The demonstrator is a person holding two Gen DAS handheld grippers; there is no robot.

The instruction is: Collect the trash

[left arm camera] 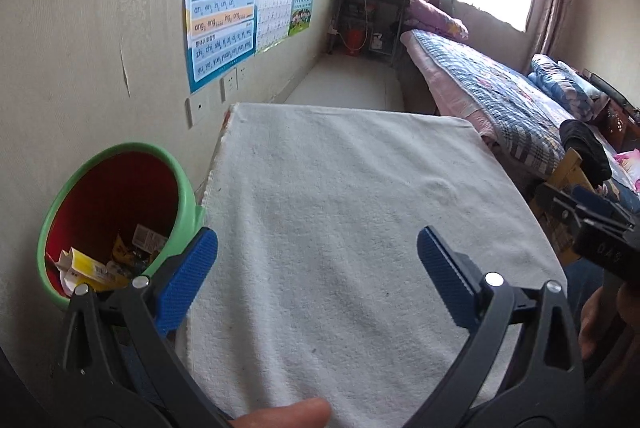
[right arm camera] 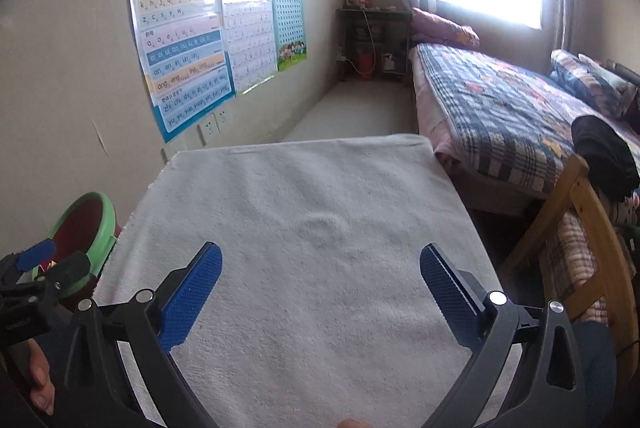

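A green bin with a red inside [left arm camera: 76, 188] stands left of the table against the wall; it holds several pieces of trash [left arm camera: 100, 264], yellow and white wrappers and boxes. The bin also shows in the right wrist view [right arm camera: 100, 224]. My left gripper [left arm camera: 316, 260] is open and empty over the white towel-covered table [left arm camera: 340, 188], its left finger next to the bin's rim. My right gripper [right arm camera: 320, 276] is open and empty over the same table [right arm camera: 300, 208]. No trash shows on the towel.
A wall with posters [right arm camera: 180, 40] runs along the left. A bed with a plaid quilt [right arm camera: 500, 108] lies to the right, a wooden chair [right arm camera: 580, 228] beside the table. A dark shelf unit [right arm camera: 376, 40] stands at the far end under the window.
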